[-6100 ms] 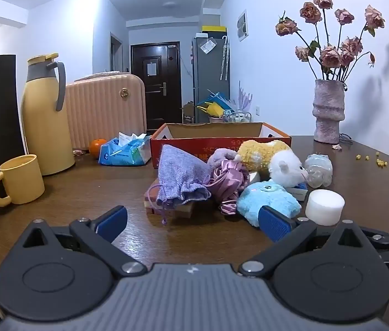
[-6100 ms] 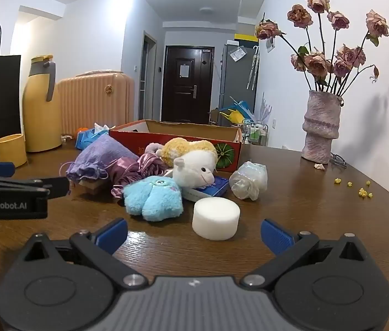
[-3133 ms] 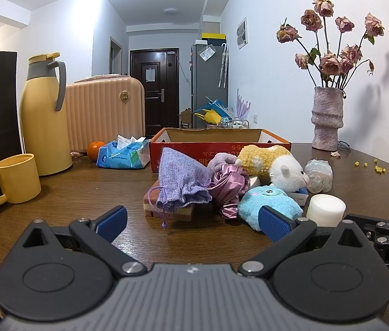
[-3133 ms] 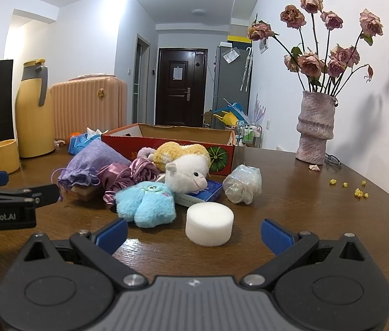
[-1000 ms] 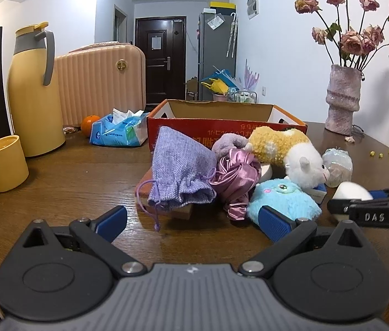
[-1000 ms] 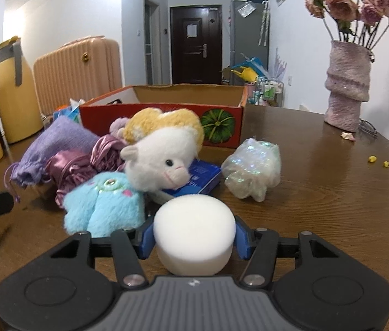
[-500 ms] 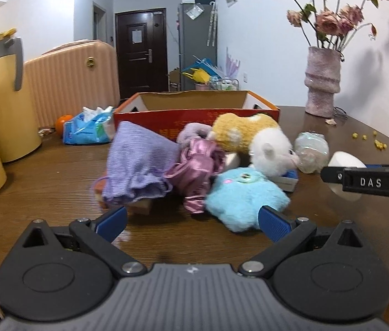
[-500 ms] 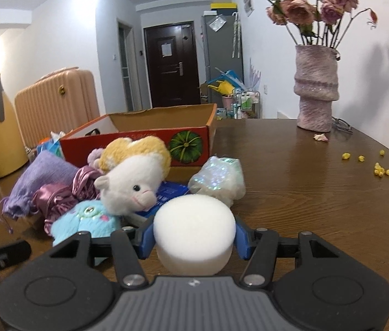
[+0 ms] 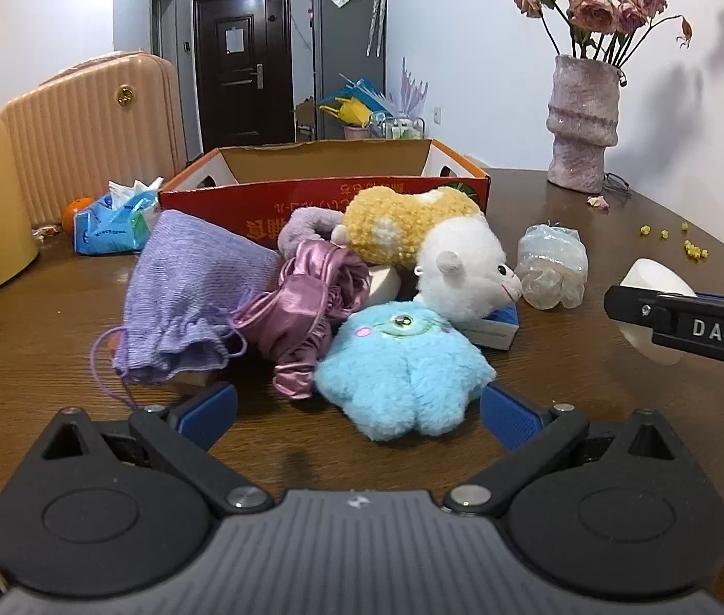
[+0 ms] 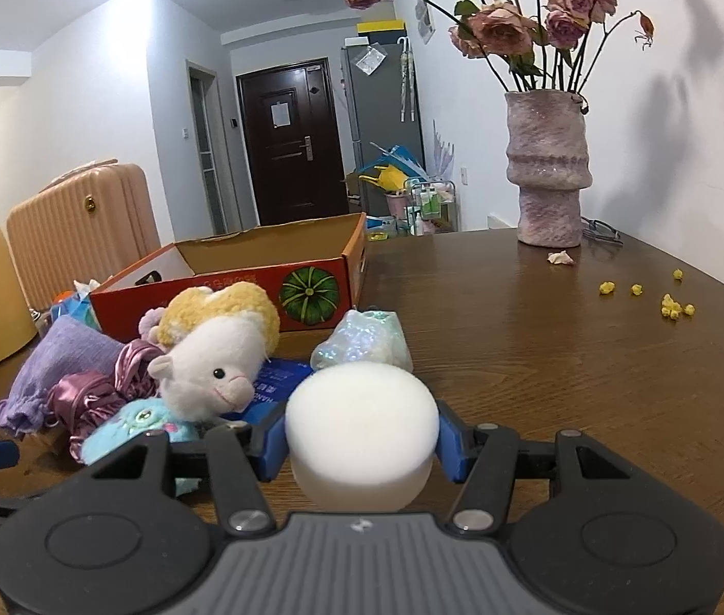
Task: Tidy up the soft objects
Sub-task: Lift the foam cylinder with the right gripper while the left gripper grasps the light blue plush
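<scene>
The right gripper (image 10: 360, 443) had its blue fingers (image 10: 270, 438) pressed on the two sides of a white foam puck (image 10: 360, 435), low in the middle of the right wrist frame, lifted clear of the tabletop (image 10: 592, 369). The puck looked light and squashy, so a gentle hold across its round wall, as here, seemed right; harder pressure would likely dent it. The left gripper (image 9: 357, 410) stood wide with nothing between its fingers (image 9: 206, 406), just short of the blue plush toy (image 9: 403, 369) at the frame's centre. That toy would probably be light and yielding, best pinched across its fat body. Above it lay one white and yellow plush lamb (image 9: 444, 251), one purple satin scrunchie (image 9: 305, 302) and one lilac drawstring pouch (image 9: 182, 292), all limp, needing a bunched fold to be taken. One crinkly clear wrapper (image 9: 551, 271) sat to the right. Behind the heap, one open red cardboard box (image 9: 326, 195) waited, its inside hidden from view
</scene>
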Available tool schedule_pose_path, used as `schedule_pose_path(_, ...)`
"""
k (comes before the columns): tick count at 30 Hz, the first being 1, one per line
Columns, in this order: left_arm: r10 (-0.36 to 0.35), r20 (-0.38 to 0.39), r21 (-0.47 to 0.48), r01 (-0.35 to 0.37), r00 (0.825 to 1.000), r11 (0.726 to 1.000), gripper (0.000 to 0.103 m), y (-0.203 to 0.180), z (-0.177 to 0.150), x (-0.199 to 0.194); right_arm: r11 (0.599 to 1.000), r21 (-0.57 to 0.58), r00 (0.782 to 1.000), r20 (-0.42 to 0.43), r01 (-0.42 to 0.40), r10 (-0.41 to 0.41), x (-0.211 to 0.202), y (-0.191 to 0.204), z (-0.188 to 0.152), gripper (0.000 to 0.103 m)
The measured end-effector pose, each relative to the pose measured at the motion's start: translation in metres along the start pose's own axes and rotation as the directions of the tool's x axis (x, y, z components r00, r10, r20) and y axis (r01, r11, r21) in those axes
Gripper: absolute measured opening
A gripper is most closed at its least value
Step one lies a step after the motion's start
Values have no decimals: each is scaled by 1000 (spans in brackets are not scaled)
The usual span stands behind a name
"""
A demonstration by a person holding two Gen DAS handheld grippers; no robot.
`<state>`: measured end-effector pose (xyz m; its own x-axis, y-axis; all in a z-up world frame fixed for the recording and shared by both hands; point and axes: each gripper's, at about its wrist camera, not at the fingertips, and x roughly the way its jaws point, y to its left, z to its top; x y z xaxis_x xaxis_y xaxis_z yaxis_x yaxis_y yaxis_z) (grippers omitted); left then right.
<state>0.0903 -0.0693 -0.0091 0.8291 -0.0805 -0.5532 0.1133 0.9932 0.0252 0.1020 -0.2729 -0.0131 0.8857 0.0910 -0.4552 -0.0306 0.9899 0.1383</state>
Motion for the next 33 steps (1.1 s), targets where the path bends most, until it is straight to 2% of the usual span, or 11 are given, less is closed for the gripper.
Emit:
schedule_pose_path(18, -49, -88, -44, 46, 995, 998, 103, -10, 17, 42, 999, 20, 1000, 13, 26, -26, -3, -3, 0, 56)
schedule_pose_path(31, 8, -110, -38, -12, 994, 999, 103, -22, 21, 65, 999, 25, 999, -5, 36, -36, 0, -3, -1, 56)
schedule_pose_path(33, 8, -110, -37, -12, 994, 999, 99, -21, 21, 65, 999, 25, 999, -7, 38, -38, 1, -3, -2, 56)
